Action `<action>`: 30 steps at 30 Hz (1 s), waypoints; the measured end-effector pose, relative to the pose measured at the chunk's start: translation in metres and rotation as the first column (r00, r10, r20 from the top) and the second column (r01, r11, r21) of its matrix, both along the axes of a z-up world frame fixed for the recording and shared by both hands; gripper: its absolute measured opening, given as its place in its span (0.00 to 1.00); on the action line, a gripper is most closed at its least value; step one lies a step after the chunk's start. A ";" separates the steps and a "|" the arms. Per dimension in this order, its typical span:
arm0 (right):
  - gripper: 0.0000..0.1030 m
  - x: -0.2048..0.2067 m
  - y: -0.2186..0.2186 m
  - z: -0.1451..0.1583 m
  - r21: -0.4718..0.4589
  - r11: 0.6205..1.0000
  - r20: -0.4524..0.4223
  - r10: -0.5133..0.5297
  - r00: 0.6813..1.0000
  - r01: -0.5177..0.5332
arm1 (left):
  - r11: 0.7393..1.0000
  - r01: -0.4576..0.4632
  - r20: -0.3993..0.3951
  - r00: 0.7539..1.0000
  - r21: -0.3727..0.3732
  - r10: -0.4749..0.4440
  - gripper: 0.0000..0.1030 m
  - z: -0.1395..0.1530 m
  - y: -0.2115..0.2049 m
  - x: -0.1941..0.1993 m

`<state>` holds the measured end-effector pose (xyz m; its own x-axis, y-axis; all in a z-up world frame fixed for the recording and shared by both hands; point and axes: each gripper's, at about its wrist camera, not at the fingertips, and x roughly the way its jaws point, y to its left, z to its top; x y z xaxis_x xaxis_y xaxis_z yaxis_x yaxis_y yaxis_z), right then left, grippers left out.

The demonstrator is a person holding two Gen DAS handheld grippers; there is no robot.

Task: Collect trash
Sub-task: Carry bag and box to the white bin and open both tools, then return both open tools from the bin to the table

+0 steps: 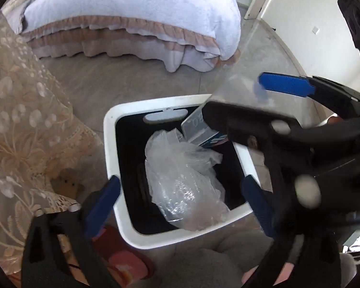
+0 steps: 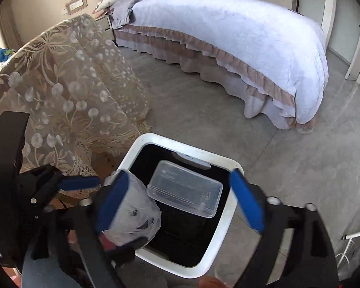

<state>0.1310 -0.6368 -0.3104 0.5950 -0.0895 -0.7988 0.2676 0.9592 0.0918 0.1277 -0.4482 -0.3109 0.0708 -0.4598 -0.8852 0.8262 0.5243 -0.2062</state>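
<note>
Right wrist view shows both grippers [image 2: 180, 204] [image 1: 180, 199] wide open and holding nothing above the white bin [image 2: 225, 218] — the clear box [image 2: 184, 188] and crumpled plastic bag [image 1: 182, 182] sit at its mouth, so collecting seems almost finished.

Clear box [image 2: 184, 188], bag [image 1: 182, 180] over bin [image 1: 110, 129]

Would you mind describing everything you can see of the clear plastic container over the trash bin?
The clear plastic container is a shallow rectangular box with rounded corners and a raised rim, transparent and apparently rigid, with faint embossed markings. It looks empty. It is tilted, within the opening of the white trash bin with its black interior. In the right wrist view neither blue finger of the open right gripper touches it. A crumpled clear plastic bag lies beside its left end; whether they touch is unclear.
</note>
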 end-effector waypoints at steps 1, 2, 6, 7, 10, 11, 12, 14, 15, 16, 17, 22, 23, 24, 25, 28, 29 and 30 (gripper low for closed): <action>0.96 0.001 -0.002 -0.004 -0.002 1.000 -0.009 -0.006 1.000 0.006 | 1.000 -0.005 -0.025 1.000 -0.004 0.005 0.95 -0.002 0.004 0.001; 0.96 0.002 -0.004 -0.008 -0.006 1.000 -0.023 -0.013 1.000 0.013 | 1.000 -0.008 -0.024 1.000 0.001 0.008 0.95 -0.004 0.004 0.001; 0.96 0.003 -0.011 -0.017 0.014 0.999 -0.051 -0.044 0.998 0.045 | 0.999 0.013 0.049 0.999 0.044 -0.015 0.95 -0.008 0.002 0.000; 0.96 0.003 -0.012 -0.017 0.023 0.998 -0.052 -0.052 0.997 0.053 | 0.999 0.014 0.061 0.998 0.045 -0.017 0.95 -0.008 0.004 -0.001; 0.96 0.002 -0.014 -0.014 0.033 0.997 -0.045 -0.067 0.997 0.069 | 0.999 0.003 0.068 0.998 0.039 -0.006 0.95 -0.003 0.010 -0.001; 0.96 0.003 -0.014 -0.012 0.034 0.997 -0.042 -0.068 0.997 0.069 | 0.999 -0.006 0.073 0.997 0.032 0.003 0.95 0.000 0.012 -0.001; 0.96 0.003 -0.014 -0.009 0.033 0.997 -0.037 -0.068 0.997 0.070 | 1.000 -0.014 0.078 0.997 0.025 0.012 0.95 0.004 0.014 -0.001; 0.96 0.002 -0.011 -0.003 0.026 0.997 -0.023 -0.066 0.998 0.067 | 1.000 -0.022 0.091 0.996 0.008 0.022 0.95 0.013 0.018 -0.002; 0.96 0.001 -0.009 0.000 0.021 0.998 -0.014 -0.062 0.998 0.062 | 1.000 -0.028 0.103 0.994 0.000 0.028 0.95 0.017 0.019 -0.003; 0.96 0.000 -0.007 0.004 0.017 0.998 -0.006 -0.057 0.998 0.057 | 0.999 -0.034 0.113 0.993 -0.008 0.035 0.95 0.023 0.021 -0.003; 0.96 -0.001 -0.004 0.008 0.013 0.999 0.002 -0.052 0.999 0.052 | 0.999 -0.040 0.123 0.992 -0.018 0.042 0.95 0.029 0.024 -0.004; 0.96 -0.007 0.013 0.039 -0.008 1.000 0.078 -0.018 0.997 0.018 | 0.992 -0.092 0.185 0.977 -0.085 0.106 0.95 0.068 0.046 -0.010; 0.96 -0.009 0.017 0.046 -0.015 1.000 0.098 -0.009 0.995 0.011 | 0.990 -0.104 0.202 0.972 -0.099 0.122 0.95 0.077 0.052 -0.012; 0.96 -0.010 0.020 0.054 -0.023 1.000 0.119 0.000 0.993 0.003 | 0.987 -0.117 0.217 0.966 -0.113 0.140 0.95 0.086 0.059 -0.013; 0.96 -0.010 0.025 0.062 -0.029 1.000 0.140 0.010 0.990 -0.006 | 0.983 -0.131 0.230 0.961 -0.126 0.157 0.95 0.094 0.066 -0.015; 0.96 -0.012 0.038 0.085 -0.044 0.999 0.199 0.039 0.979 -0.031 | 0.972 -0.167 0.264 0.942 -0.166 0.207 0.95 0.118 0.087 -0.022; 0.96 -0.013 0.042 0.093 -0.050 0.998 0.219 0.050 0.974 -0.040 | 0.968 -0.176 0.275 0.936 -0.180 0.221 0.95 0.126 0.093 -0.025; 0.96 -0.013 0.046 0.100 -0.055 0.997 0.239 0.059 0.969 -0.047 | 0.964 -0.184 0.285 0.929 -0.194 0.235 0.95 0.133 0.101 -0.028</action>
<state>0.1180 -0.5908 -0.2102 0.7739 -0.0878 -0.6272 0.1917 0.9764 0.0999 0.0998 -0.3476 -0.1778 0.4342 -0.5396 -0.7213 0.7374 0.6729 -0.0595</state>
